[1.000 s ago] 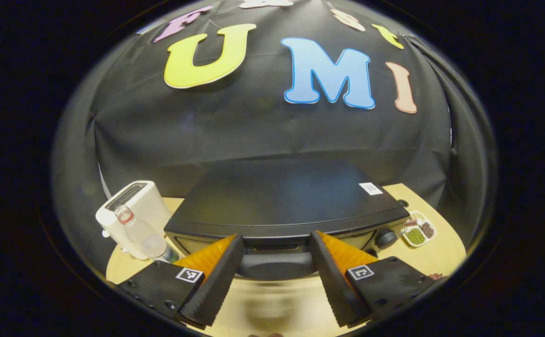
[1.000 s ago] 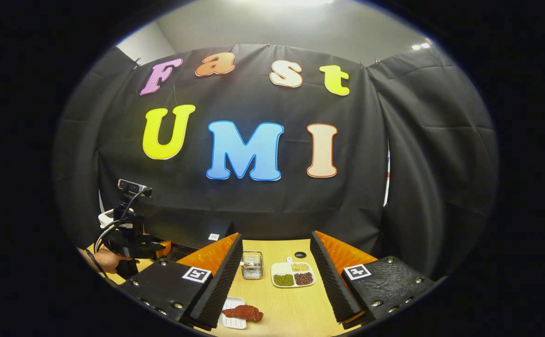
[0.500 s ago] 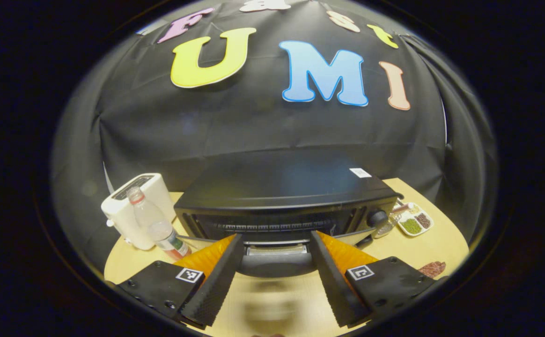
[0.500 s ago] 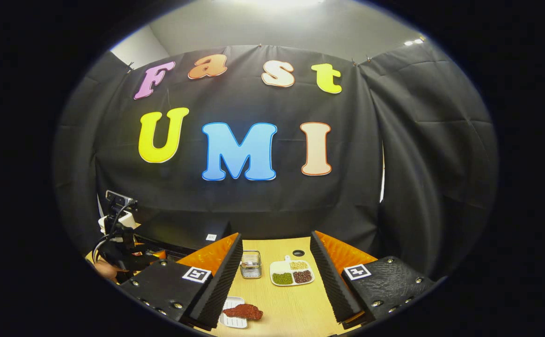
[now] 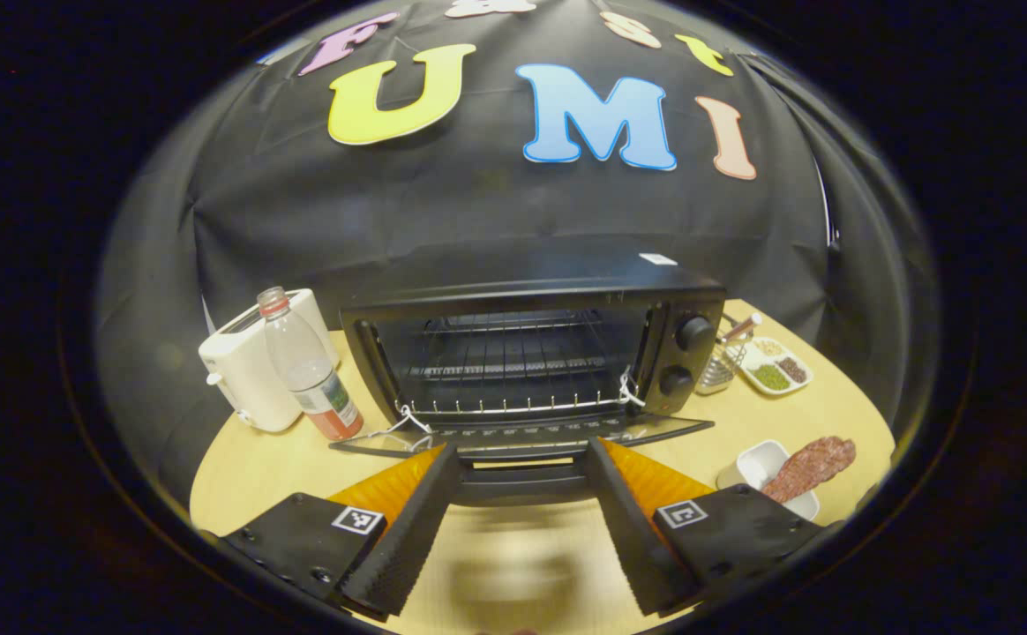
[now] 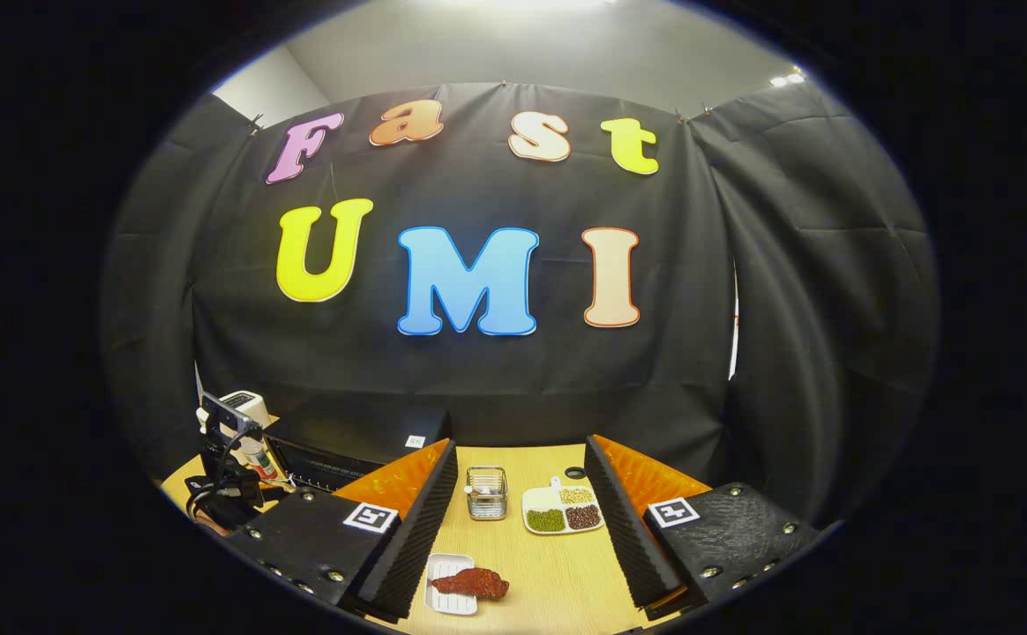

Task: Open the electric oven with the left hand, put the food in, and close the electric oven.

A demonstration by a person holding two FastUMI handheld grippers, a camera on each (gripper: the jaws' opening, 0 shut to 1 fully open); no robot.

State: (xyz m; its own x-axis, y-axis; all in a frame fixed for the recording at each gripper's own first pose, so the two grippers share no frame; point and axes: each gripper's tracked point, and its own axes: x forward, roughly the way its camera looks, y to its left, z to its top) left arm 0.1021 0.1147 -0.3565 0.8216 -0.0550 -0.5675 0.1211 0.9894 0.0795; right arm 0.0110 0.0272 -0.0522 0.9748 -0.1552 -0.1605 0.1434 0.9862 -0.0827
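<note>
The black electric oven [image 5: 531, 282] stands open, its wire rack [image 5: 513, 366] bare inside. Its glass door [image 5: 659, 430] lies folded down flat toward me. The door's dark handle [image 5: 522, 483] sits in the gap of my left gripper [image 5: 521, 459], whose jaws are spread wide, one on either side of it. The food, a reddish piece of meat [image 5: 812, 464], rests on a small white dish [image 5: 756, 463] at the right. In the right gripper view that meat [image 6: 474, 582] lies low between the fingers of my right gripper [image 6: 520, 459], which hangs open above the table, holding nothing.
A white toaster [image 5: 244, 375] and a plastic bottle [image 5: 306, 370] stand left of the oven. To the oven's right are a wire holder [image 6: 485, 492] and a sectioned plate of beans [image 6: 564, 513]. The wooden table [image 5: 284, 467] ends close in front.
The oven door has swung from almost closed down to flat, with the handle between my left gripper's fingers as it pulled back and down. The right gripper has barely shifted.
</note>
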